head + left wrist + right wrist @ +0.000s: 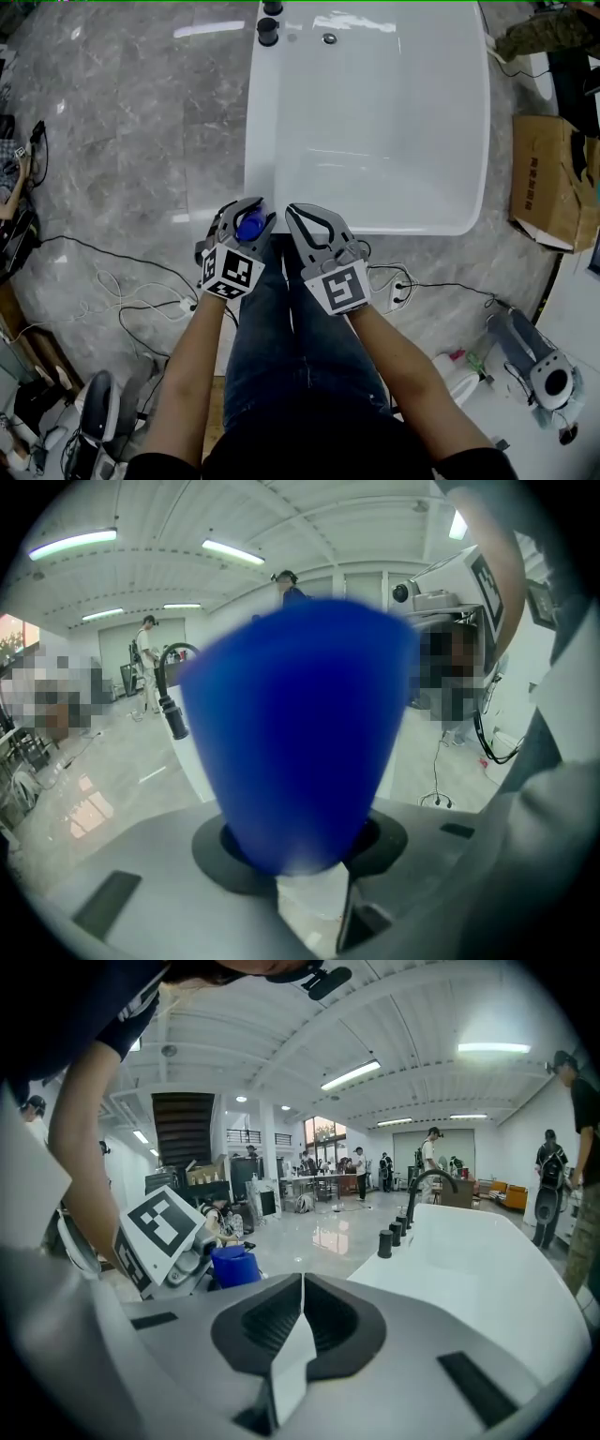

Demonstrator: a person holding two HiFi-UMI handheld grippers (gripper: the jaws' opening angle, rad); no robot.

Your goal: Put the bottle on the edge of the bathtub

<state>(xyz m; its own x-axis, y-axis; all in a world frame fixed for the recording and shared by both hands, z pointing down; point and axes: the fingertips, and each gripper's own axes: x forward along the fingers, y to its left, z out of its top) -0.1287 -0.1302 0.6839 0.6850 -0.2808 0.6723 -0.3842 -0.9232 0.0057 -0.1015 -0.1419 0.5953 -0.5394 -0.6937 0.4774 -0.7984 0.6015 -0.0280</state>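
Grey floor (122, 141), one bathtub (265, 141), one bottle (250, 226)

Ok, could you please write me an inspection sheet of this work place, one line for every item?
surface: white bathtub, with black tap fittings at its far end.
job's things: bottle, blue part showing, held above the near edge, not yet set down.
clutter: cardboard box on the floor at the right.
grippers: left gripper shut on the bottle; right gripper shut, nothing in it.
cables: loose cables on the grey floor beside the person's legs.
surroundings: open hall; people standing far off.
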